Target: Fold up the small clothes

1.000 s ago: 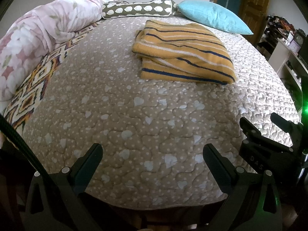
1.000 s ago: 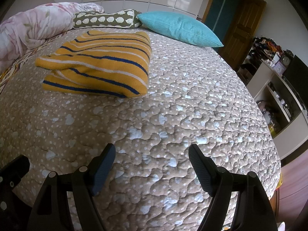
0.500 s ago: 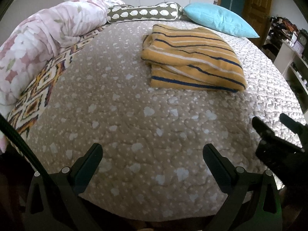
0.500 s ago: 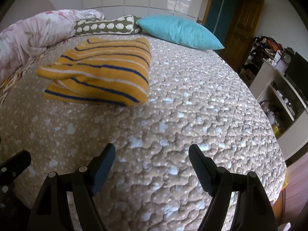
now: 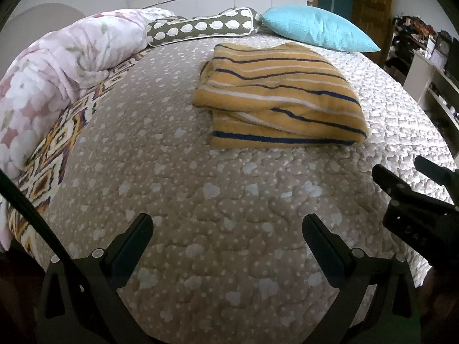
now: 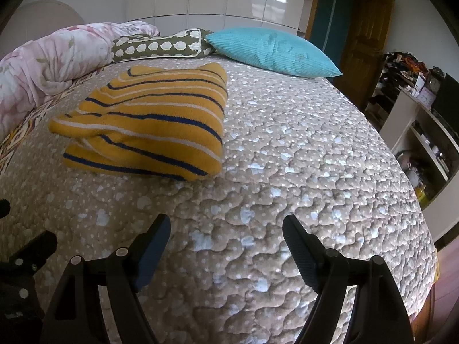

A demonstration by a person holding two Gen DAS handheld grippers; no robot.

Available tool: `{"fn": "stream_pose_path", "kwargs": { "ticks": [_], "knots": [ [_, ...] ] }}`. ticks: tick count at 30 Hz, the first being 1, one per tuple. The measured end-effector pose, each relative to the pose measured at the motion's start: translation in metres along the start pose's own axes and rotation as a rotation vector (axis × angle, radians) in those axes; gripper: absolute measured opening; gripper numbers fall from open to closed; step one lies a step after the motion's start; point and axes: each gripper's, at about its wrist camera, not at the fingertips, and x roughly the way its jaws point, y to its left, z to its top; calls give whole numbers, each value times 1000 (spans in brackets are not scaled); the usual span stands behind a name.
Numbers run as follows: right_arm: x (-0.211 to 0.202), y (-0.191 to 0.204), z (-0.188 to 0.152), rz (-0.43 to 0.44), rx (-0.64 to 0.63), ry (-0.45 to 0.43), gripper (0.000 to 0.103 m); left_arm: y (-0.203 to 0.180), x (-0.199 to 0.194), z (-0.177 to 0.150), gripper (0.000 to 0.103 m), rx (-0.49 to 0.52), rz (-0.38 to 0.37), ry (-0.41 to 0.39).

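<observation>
The yellow striped sweater (image 5: 278,97) sits folded mid-bed (image 5: 229,195), well apart from both grippers. The left gripper (image 5: 226,238) and right gripper (image 6: 226,238) gape wide, holding nothing. It looks soft, thick and floppy, probably 2 layers; I'd pinch a near corner.

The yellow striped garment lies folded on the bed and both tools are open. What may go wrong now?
1. The garment has loose layers at its near edge; a tool that brushes it may undo the fold.
2. The left tool and right tool are close together near the bed's edge, so they may bump.
</observation>
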Motion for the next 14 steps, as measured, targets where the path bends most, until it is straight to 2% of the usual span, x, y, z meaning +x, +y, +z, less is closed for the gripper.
{"fn": "stream_pose_path", "kwargs": {
  "ticks": [14],
  "knots": [
    [7,8,10,26,-24,18,85,8,28,17,103,-45,-44,46]
  ]
}}
